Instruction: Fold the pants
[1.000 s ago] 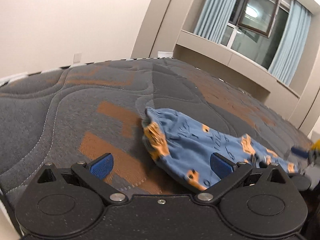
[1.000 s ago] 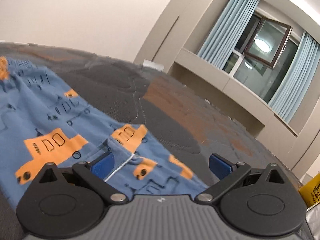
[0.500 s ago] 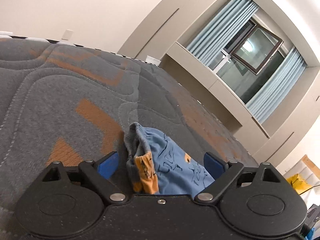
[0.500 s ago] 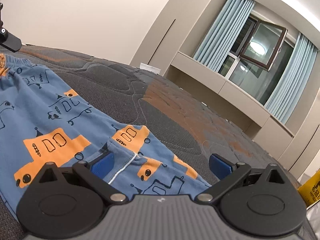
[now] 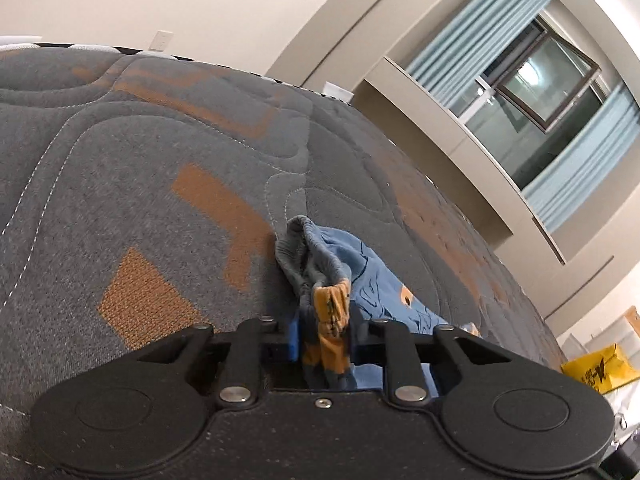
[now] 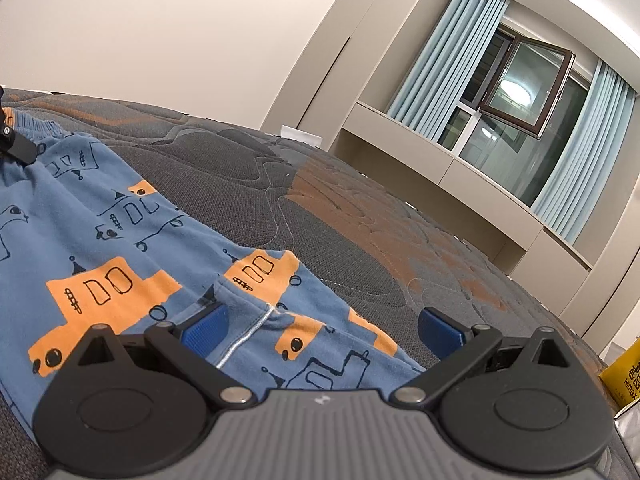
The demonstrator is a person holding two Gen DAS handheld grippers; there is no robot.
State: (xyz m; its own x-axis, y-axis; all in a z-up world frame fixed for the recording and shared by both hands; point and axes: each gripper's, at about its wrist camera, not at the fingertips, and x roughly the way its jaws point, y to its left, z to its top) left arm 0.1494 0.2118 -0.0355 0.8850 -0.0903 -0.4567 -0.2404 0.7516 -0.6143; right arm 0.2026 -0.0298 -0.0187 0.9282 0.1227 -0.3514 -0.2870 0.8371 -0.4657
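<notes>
Left gripper (image 5: pixel 323 336): jaws have just been closing and now stand narrow, clamped on the bunched waistband end of the pants (image 5: pixel 360 280); orange-and-blue cloth fills the gap between the blue pads (image 5: pixel 294 338).
Right gripper (image 6: pixel 320 326): jaws spread wide, hovering low over the near edge of the pants (image 6: pixel 100 240); the left pad (image 6: pixel 204 328) sits over the cloth, the right pad (image 6: pixel 438 330) over bare mattress; no pad presses on fabric.
Pants, position: lying on the mattress (image 5: pixel 120 160), stretched between the two grippers; the left end is gathered into a ridge that rises from the left gripper, the rest lies flat toward the right.
Pants, appearance: blue cloth printed with orange vehicles and black line drawings; grey ribbed waistband at the left end; a white stitched seam (image 6: pixel 244 340) runs between the right gripper's pads.
Left gripper, seen from the right wrist: a black part (image 6: pixel 16 144) shows at the far left edge, against the elastic waistband.
Mattress: grey quilted surface with orange patches, extending far and right of the pants.
Background: cream wall, window (image 6: pixel 520 92) with pale blue curtains (image 6: pixel 436 56) at far right; yellow bag (image 5: pixel 596 368) at the right edge, off the mattress.
</notes>
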